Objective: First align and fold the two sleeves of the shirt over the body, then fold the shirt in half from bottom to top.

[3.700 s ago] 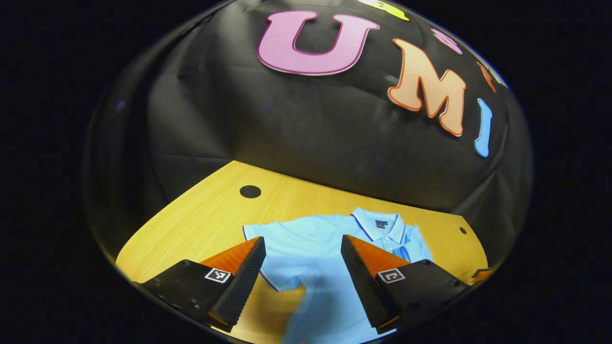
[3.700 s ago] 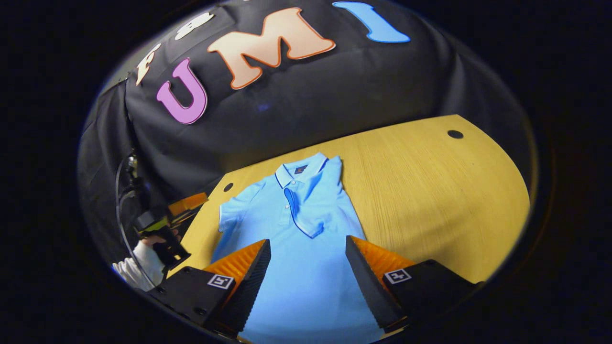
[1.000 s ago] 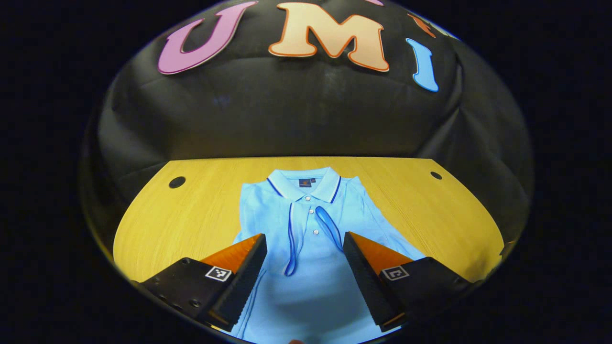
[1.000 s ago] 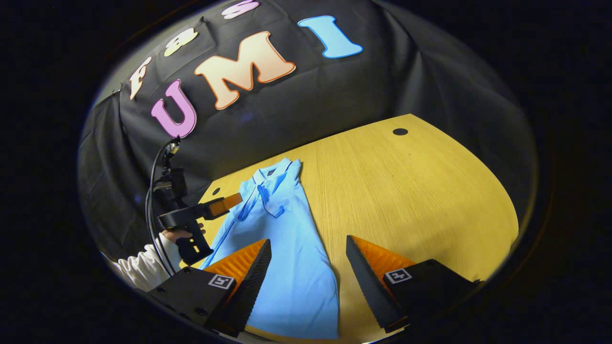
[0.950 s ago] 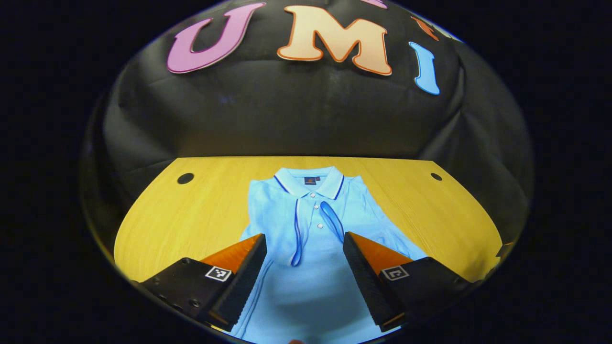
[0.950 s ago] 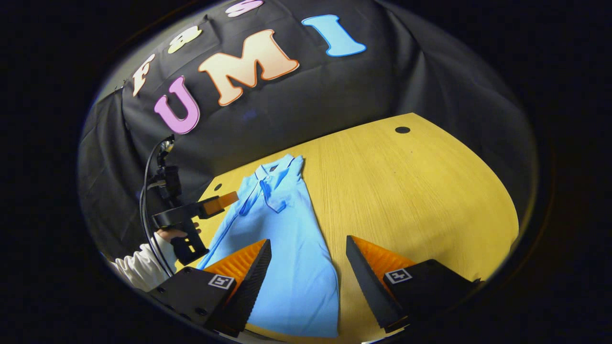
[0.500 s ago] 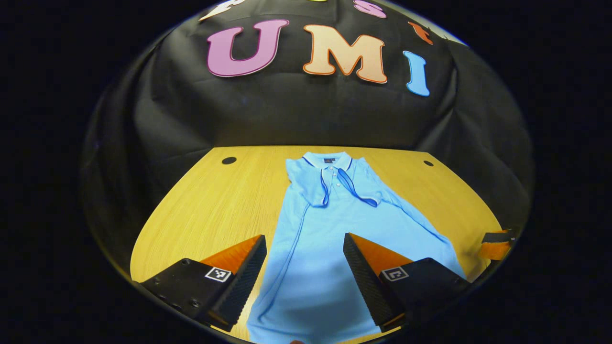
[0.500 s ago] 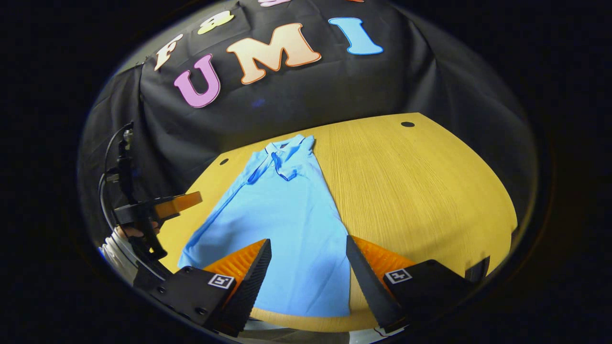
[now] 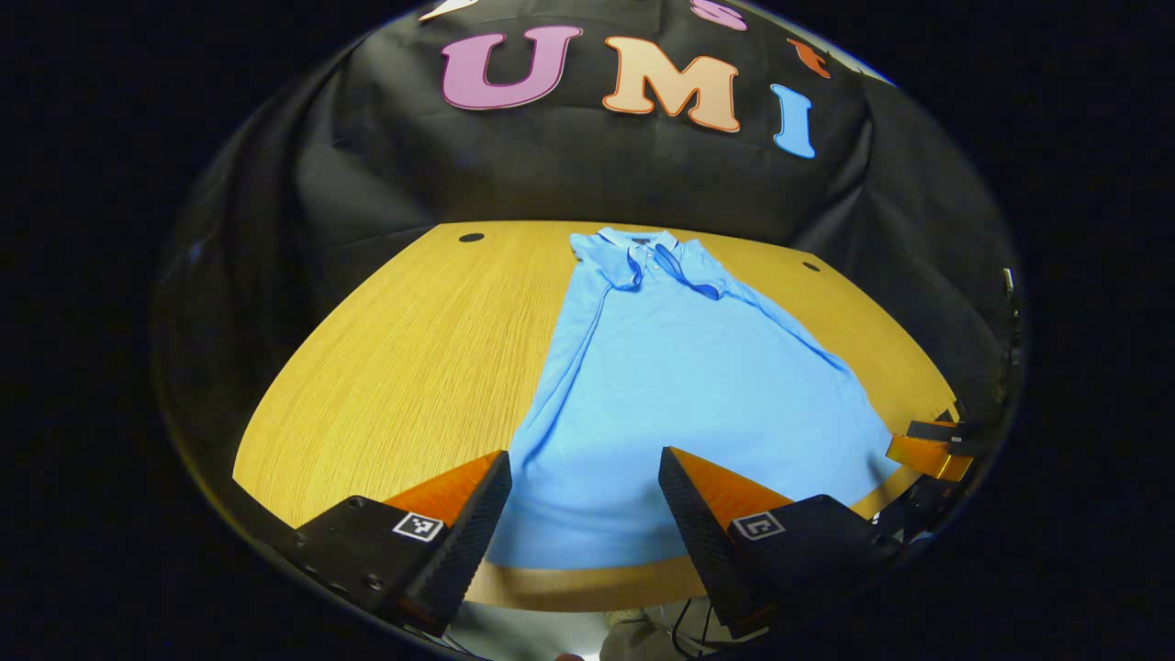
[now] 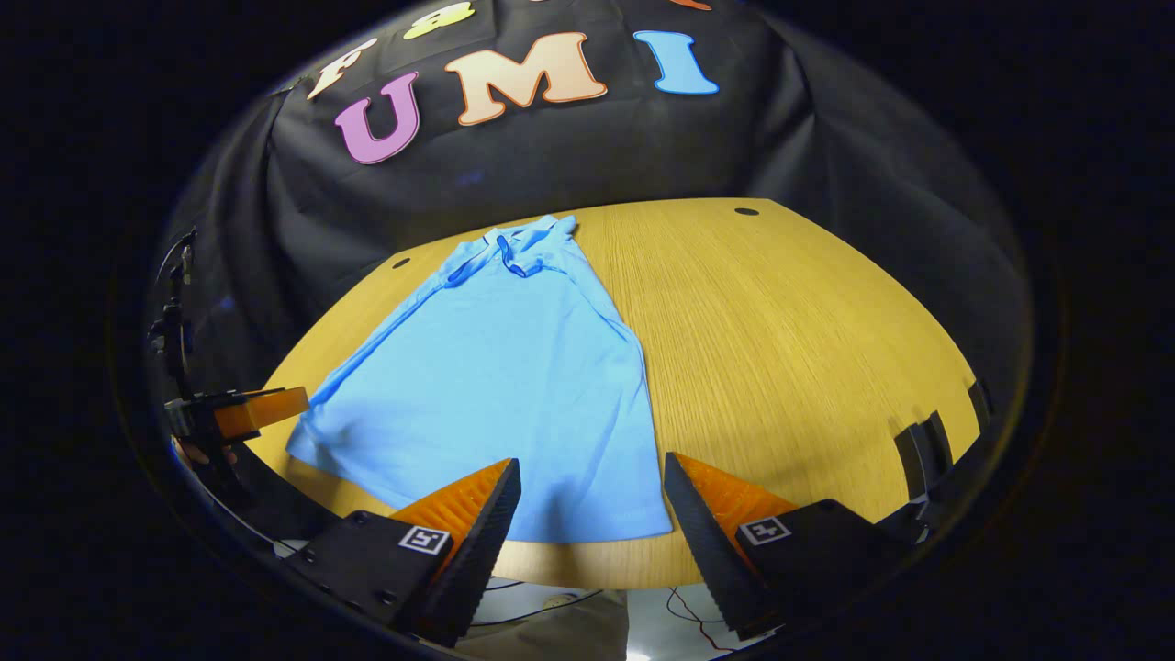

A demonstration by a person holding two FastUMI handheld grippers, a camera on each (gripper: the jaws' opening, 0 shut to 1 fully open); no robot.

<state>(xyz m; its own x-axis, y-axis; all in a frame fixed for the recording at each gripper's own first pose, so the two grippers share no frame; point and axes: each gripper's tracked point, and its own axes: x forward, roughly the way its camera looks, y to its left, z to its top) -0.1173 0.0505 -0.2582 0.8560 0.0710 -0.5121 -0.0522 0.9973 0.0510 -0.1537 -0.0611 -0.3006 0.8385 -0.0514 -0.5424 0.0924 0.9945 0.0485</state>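
Shirt (image 9: 679, 386) flat, hem near tabletop (image 10: 808, 349) front edge; bare wood both sides. Left tongs (image 9: 585, 514) and right tongs (image 10: 592, 523) released, hovering over hem.

We see bare wooden table (image 10: 808, 312) stretching wide to the right of the light blue polo shirt (image 10: 496, 367), and another bare stretch to its left (image 9: 404, 349). Both sleeves lie flat on the shirt's body. The booth's black cloth wall (image 9: 587, 174) closes the far edge just behind the collar (image 9: 643, 246).
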